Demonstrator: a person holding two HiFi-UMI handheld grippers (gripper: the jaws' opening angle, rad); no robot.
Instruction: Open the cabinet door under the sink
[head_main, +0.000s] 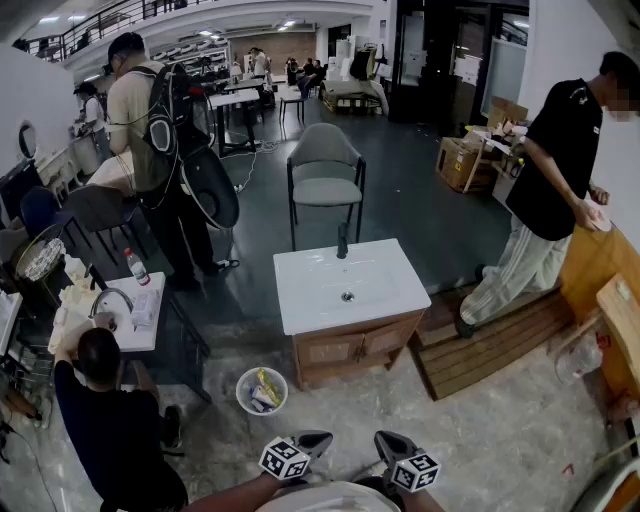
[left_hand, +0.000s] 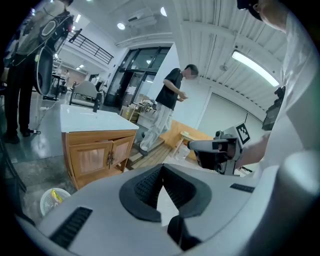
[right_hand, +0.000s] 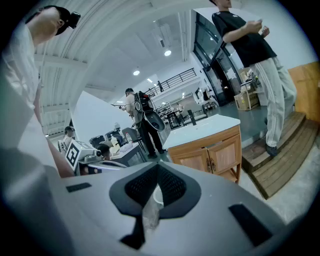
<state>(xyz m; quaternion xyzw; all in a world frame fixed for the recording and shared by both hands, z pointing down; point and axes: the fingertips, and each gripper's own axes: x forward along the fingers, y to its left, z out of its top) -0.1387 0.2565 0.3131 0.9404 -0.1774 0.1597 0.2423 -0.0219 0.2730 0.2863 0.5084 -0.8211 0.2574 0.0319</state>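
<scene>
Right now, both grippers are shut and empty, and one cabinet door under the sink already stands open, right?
No. Both cabinet doors under the sink are closed, as the left gripper view shows. The left gripper and right gripper are indeed shut and empty.

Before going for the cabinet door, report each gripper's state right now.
Left gripper: closed, holding nothing.
Right gripper: closed, holding nothing.
</scene>
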